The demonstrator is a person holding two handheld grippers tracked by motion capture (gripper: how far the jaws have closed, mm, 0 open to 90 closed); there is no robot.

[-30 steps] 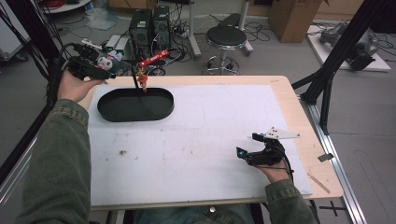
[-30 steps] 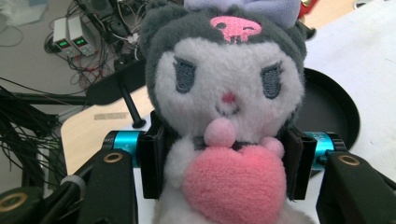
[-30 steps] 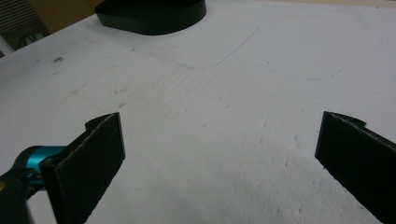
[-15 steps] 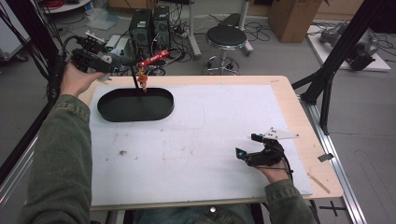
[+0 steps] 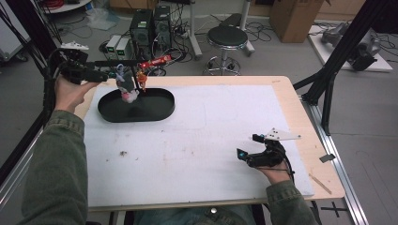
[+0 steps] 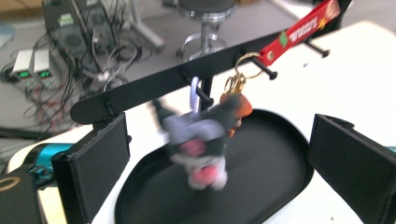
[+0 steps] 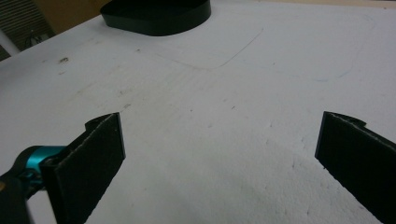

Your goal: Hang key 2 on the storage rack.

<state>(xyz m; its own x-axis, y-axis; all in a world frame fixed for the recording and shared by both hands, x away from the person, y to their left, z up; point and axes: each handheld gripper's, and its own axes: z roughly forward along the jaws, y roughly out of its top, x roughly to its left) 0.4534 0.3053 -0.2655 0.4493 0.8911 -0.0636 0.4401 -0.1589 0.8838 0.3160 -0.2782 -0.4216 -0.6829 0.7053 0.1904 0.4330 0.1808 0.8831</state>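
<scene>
Grey floor [image 5: 281, 56] lying beyond the wooden table [image 5: 300, 112], past the left jaws. Black round stool [image 5: 227, 36] standing there, beside two computer towers [image 5: 151, 26] trailing tangled cables [image 5: 187, 37]. Cardboard box [image 5: 292, 11] sitting farther off. Black frame struts [image 5: 342, 51] leaning outside the right jaws.

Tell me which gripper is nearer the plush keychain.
Left. The left gripper is beside the plush keychain hanging over the black tray; the right gripper rests far across the table.
</scene>
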